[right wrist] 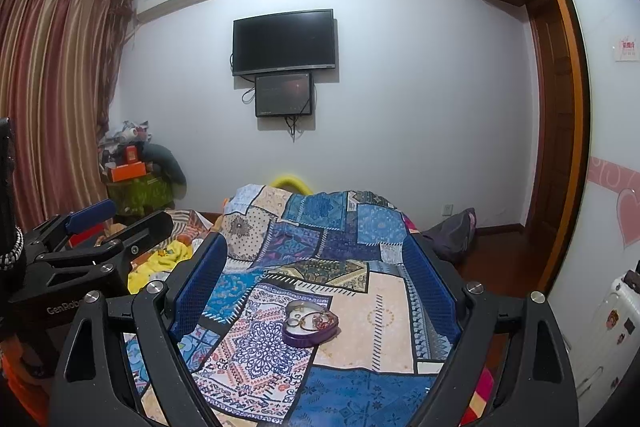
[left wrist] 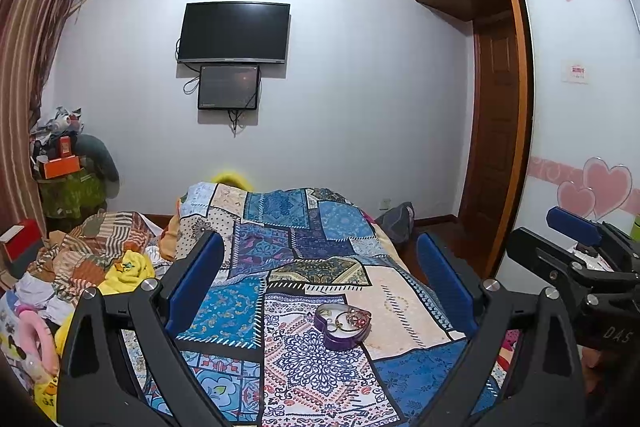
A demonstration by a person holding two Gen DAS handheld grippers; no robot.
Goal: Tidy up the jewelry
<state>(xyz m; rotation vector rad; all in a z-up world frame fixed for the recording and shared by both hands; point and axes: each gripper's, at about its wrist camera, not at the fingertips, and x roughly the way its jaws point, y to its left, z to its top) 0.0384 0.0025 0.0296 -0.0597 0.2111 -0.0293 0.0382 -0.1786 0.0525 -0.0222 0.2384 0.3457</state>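
A purple heart-shaped jewelry box point(left wrist: 342, 326) sits open on a patchwork blanket point(left wrist: 304, 259) on the bed. Rings, a bangle and other small jewelry lie inside it. It also shows in the right wrist view point(right wrist: 311, 323). My left gripper point(left wrist: 318, 267) is open and empty, held above and short of the box. My right gripper point(right wrist: 316, 263) is open and empty, also above and short of the box. Each gripper shows at the edge of the other's view: the right gripper point(left wrist: 576, 239) and the left gripper point(right wrist: 100, 223).
Crumpled clothes and bedding point(left wrist: 92, 259) lie left of the blanket. A TV point(left wrist: 234, 33) and a small screen point(left wrist: 229, 87) hang on the far wall. A wardrobe point(left wrist: 576, 107) and a door point(left wrist: 494, 147) are on the right. A white suitcase point(right wrist: 608, 327) stands at the right.
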